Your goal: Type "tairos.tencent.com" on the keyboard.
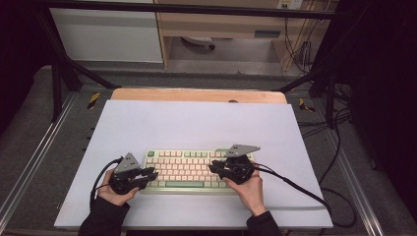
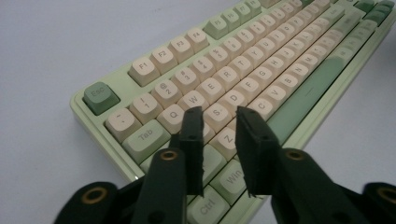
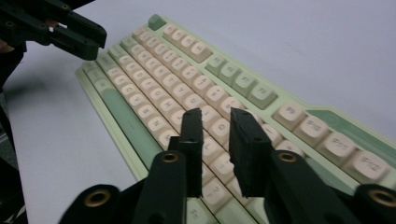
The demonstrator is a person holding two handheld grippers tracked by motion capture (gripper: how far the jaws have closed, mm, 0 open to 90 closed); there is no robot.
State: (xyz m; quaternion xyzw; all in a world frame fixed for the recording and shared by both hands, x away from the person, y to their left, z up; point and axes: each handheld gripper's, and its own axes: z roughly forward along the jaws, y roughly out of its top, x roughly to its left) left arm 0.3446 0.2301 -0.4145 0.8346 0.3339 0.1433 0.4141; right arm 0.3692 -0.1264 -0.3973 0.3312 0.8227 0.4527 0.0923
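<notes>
A green and cream keyboard (image 1: 189, 169) lies flat on the white table sheet (image 1: 196, 123), toward the person's edge of it and roughly centred between the two hands. The left gripper (image 1: 147, 174) hangs over the keyboard's left end, held by the left hand (image 1: 114, 192) from below and outside. In the left gripper view its two black jaws stand apart with a narrow gap, nothing clamped between them; the tips hover above the letter keys near the left edge, in the region of the Tab key (image 2: 145, 136) and the green Esc key (image 2: 100, 97), and contact with any keycap cannot be confirmed. The right gripper (image 1: 216, 168) sits over the keyboard's right end, carried by the right hand (image 1: 250, 186), a grey three-cornered plate (image 1: 242, 149) on top. In the right gripper view its jaws are likewise parted by a small gap and hold nothing, poised above the cream keys on the right side, below the function row (image 3: 289, 121). The same view shows the left gripper farther off at the opposite end. A cable (image 1: 295, 187) trails from the right gripper across the sheet.
</notes>
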